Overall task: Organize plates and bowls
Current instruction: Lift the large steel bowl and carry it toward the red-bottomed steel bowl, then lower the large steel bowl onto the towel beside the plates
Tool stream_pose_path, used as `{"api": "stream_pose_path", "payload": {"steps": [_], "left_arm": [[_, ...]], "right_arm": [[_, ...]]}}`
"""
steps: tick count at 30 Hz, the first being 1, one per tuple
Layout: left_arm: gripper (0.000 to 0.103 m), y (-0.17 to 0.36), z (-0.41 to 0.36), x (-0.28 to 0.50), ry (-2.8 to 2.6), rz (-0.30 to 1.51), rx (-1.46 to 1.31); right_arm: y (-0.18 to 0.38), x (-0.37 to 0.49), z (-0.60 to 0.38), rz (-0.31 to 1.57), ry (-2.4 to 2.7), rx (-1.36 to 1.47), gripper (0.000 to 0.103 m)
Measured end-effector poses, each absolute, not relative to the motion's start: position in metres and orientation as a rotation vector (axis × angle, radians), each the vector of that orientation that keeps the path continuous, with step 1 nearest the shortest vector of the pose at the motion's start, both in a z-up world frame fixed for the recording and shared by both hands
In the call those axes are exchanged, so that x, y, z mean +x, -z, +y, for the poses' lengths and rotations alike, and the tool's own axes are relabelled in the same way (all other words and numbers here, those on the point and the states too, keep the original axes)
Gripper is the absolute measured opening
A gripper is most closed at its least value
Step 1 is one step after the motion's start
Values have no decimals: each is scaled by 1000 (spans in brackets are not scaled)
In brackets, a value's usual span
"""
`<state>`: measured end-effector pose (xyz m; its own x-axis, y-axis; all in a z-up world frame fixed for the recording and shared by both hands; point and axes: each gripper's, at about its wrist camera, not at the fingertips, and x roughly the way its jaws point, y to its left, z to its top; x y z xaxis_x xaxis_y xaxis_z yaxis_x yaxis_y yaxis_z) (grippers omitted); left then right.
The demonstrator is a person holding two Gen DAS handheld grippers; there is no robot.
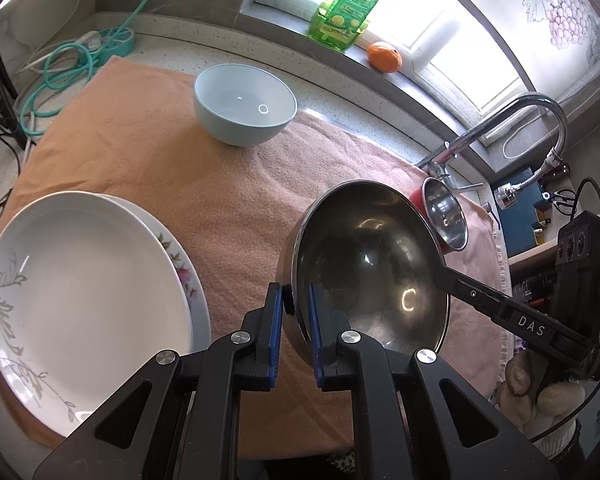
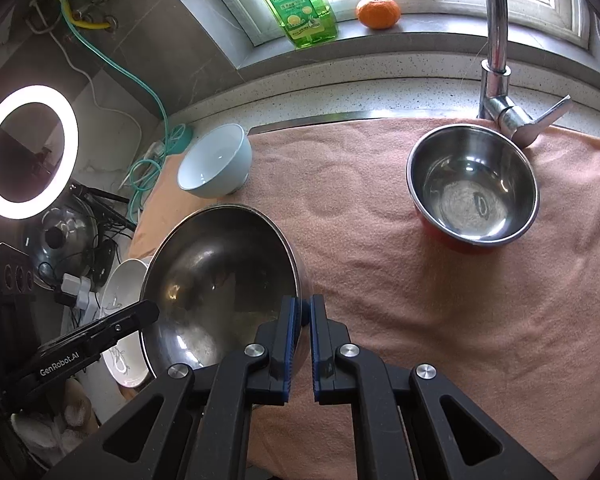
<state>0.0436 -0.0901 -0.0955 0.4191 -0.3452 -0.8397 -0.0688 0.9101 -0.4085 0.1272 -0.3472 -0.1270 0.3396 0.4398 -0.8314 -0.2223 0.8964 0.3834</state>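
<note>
- Steel bowl (image 1: 364, 264), the large one, sits tilted over the pink towel (image 1: 228, 208), gripped from 2 sides.
- Left gripper (image 1: 296, 304) is nearly closed, its blue pads clamping the bowl's rim, 1 finger inside and 1 outside.
- Right gripper (image 2: 305, 312) pinches the opposite rim the same way.
- 2 stacked white plates (image 1: 84, 300) lie just left of it.
- Light blue bowl (image 1: 244, 104) stands farther back on the towel.
- Smaller steel bowl (image 2: 472, 192) rests near the faucet (image 2: 500, 60).
</note>
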Motion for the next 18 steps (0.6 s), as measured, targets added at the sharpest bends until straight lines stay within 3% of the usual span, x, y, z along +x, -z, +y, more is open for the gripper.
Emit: {"api": "stream_pose_path", "payload": {"steps": [18], "left_arm": [[11,105,-84,18,205,1171,-370]], "right_arm": [[147,83,-346,1180,-406,266,7]]}}
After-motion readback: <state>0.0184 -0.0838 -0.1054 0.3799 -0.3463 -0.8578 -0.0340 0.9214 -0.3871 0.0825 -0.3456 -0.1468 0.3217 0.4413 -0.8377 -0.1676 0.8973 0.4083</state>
